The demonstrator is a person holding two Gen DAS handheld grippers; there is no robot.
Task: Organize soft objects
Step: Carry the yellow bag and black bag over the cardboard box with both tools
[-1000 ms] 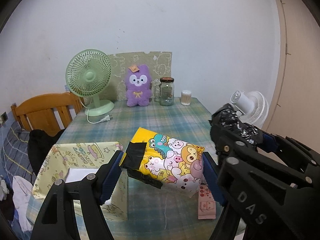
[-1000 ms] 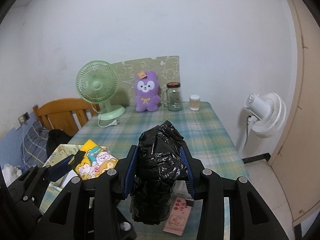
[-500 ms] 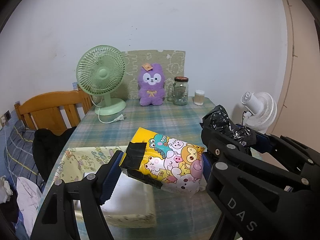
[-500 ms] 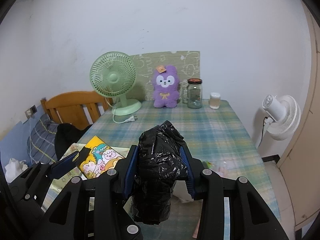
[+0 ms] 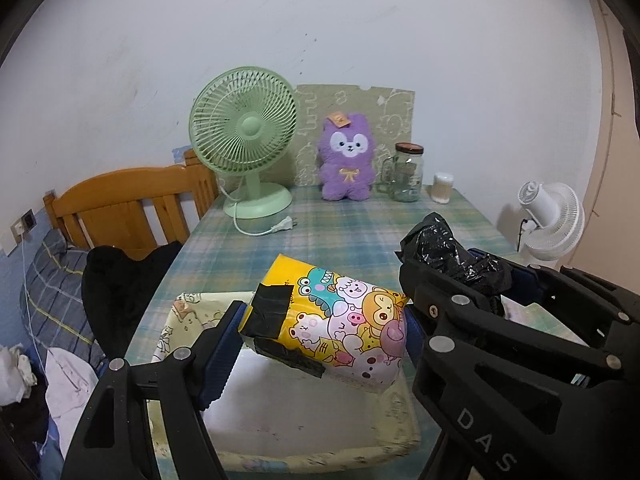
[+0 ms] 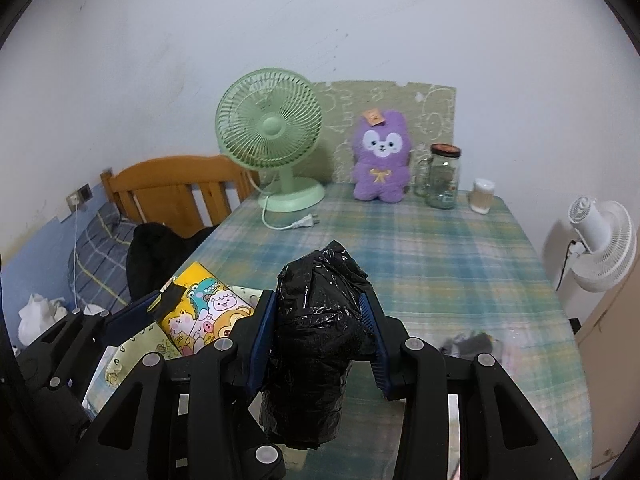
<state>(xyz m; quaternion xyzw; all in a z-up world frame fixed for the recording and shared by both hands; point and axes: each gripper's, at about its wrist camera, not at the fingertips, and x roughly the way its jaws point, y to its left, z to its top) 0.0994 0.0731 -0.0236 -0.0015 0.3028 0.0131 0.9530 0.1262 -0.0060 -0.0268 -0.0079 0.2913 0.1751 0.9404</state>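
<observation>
My left gripper [image 5: 320, 334] is shut on a yellow cartoon-print soft pack [image 5: 340, 324] with black tape on it, held above an open fabric box [image 5: 280, 420] with a pale patterned rim. My right gripper [image 6: 320, 332] is shut on a crumpled black plastic bundle [image 6: 316, 344], held above the table's near edge, right of the box. The black bundle [image 5: 452, 252] and the right gripper also show in the left wrist view. The yellow pack [image 6: 204, 312] also shows in the right wrist view. A purple plush toy [image 5: 347, 162] sits upright at the table's far edge.
A green desk fan [image 5: 246, 140] with a loose plug, a glass jar [image 5: 406, 172] and a small cup [image 5: 442, 188] stand at the back of the checked table [image 6: 420, 256]. A wooden chair [image 5: 132, 204] with dark clothing is at left. A white fan [image 6: 600, 244] stands at right.
Both grippers moved left with their loads. The yellow pack now hangs over the box's opening instead of beside it. The pink packet on the table has left the left wrist view.
</observation>
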